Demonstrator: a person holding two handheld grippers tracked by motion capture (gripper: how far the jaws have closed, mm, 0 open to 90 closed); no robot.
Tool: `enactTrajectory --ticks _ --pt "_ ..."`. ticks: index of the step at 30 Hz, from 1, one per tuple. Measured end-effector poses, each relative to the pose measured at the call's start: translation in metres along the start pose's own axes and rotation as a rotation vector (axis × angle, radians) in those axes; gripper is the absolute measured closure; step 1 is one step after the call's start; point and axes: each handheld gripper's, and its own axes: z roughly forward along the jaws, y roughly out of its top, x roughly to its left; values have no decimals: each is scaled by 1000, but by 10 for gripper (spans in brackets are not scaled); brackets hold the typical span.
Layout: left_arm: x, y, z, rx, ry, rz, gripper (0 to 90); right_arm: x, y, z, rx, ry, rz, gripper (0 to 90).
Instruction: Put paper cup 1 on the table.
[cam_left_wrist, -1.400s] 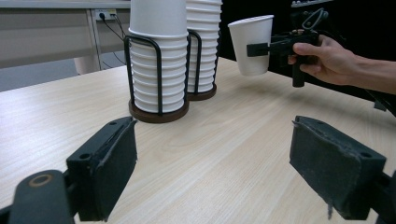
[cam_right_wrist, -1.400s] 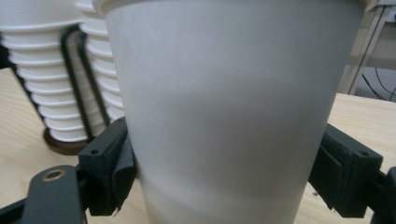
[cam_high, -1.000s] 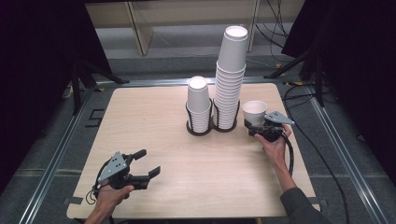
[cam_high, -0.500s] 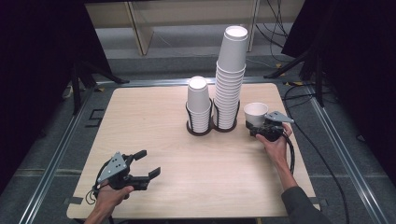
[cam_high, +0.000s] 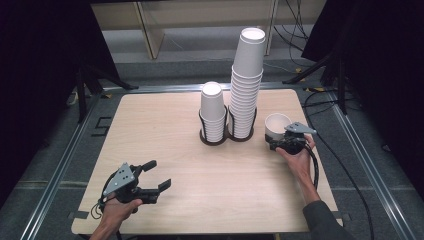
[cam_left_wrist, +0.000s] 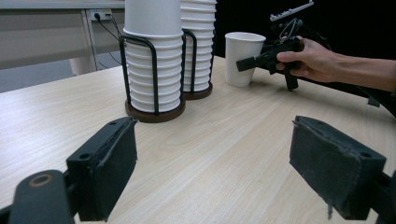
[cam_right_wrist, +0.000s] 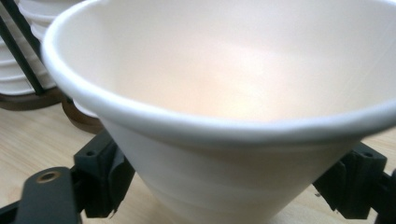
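A single white paper cup (cam_high: 276, 129) is seen standing upright, mouth up and empty, on the light wooden surface (cam_high: 165, 125). It is placed just right of the taller stack of white paper cups (cam_high: 246, 85), close to the surface's right edge, and is flanked on both sides by the right gripper (cam_high: 280, 145).

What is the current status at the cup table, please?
Left gripper open, empty, low over table. Right gripper shut on single paper cup, upright beside the two racked stacks. Nothing obstructing.
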Motion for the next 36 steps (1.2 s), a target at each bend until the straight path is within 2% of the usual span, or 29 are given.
enactTrajectory --ticks 9,10,13,15,16,17,18,20,21,22,23,24,25,27,29,30,31,32,33,34,35,36 --pt "0 0 0 -2 -6 0 146 -2 -2 -7 54 -10 30 154" --pt "-1 1 -2 22 5 6 146 -2 -3 -8 56 -4 22 154" --pt "0 1 -2 21 5 5 146 -2 -5 -12 103 -8 48 155" --pt "0 1 -3 24 5 9 146 0 -6 -17 123 7 44 155" --pt "0 1 -2 2 -4 4 146 2 -6 -20 131 -5 38 155" --pt "1 1 -1 -2 -7 7 146 3 -7 -23 133 5 36 156" --pt "0 1 -3 22 8 8 146 4 -7 -26 146 13 37 156" --pt "1 1 -3 20 11 4 146 10 -8 -35 134 3 82 155" --pt "1 1 -3 21 12 5 146 11 -8 -39 117 -4 67 155" --pt "1 1 -3 21 15 6 146 12 -7 -45 126 13 69 155" --pt "1 1 -3 32 19 10 146 18 -7 -51 122 23 122 155" --pt "2 0 -1 12 9 7 146 16 -6 -56 111 27 74 155" --pt "1 0 -3 36 23 6 146 17 -5 -61 109 22 62 155" --pt "1 -1 -2 43 29 7 146 20 -2 -70 86 25 50 157" --pt "2 -2 -1 55 35 7 146 25 2 -78 97 21 50 158" --pt "2 -3 1 43 31 6 146 28 3 -80 83 23 50 158" --pt "2 -2 -1 64 42 7 146 30 5 -83 78 31 48 158" --pt "2 -2 -1 63 42 7 146 34 5 -84 73 43 80 158" --pt "2 -2 -1 65 44 10 146 33 7 -85 67 41 41 158" --pt "3 -3 -1 65 45 14 146 35 9 -87 77 54 54 158" --pt "3 -3 1 52 38 13 146 36 12 -88 72 55 40 158" --pt "2 -3 0 74 48 17 146 39 14 -88 57 63 50 158"
